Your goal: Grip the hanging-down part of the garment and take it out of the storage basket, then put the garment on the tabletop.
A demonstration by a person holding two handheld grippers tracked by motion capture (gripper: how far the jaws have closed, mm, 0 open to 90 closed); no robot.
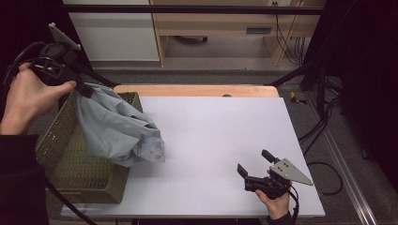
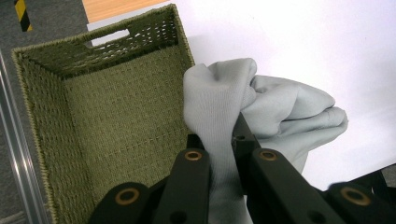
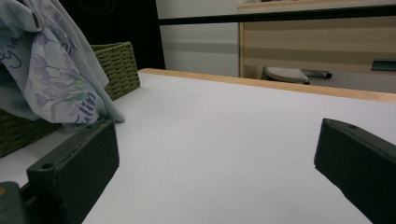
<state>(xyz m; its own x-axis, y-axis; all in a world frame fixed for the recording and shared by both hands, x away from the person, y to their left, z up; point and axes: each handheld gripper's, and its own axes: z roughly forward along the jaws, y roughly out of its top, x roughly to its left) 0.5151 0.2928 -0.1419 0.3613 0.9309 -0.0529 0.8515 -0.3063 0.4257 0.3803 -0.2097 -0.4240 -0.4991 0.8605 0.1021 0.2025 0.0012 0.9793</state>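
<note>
Sweatshirt [image 1: 112, 126], purple flower print with unreadable script, hangs clamped in left hand-held gripper [image 1: 87, 90]; right hand-held gripper [image 1: 256, 162] gapes.

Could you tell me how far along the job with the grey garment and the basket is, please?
Done: the left tool is shut on a fold of the pale grey printed garment and has it lifted. In hand: the garment hangs over the rim of the green woven basket, its lower part trailing onto the white table. Left: probably lowering it fully in; the basket floor is bare. The right tool rests open, apart.
</note>
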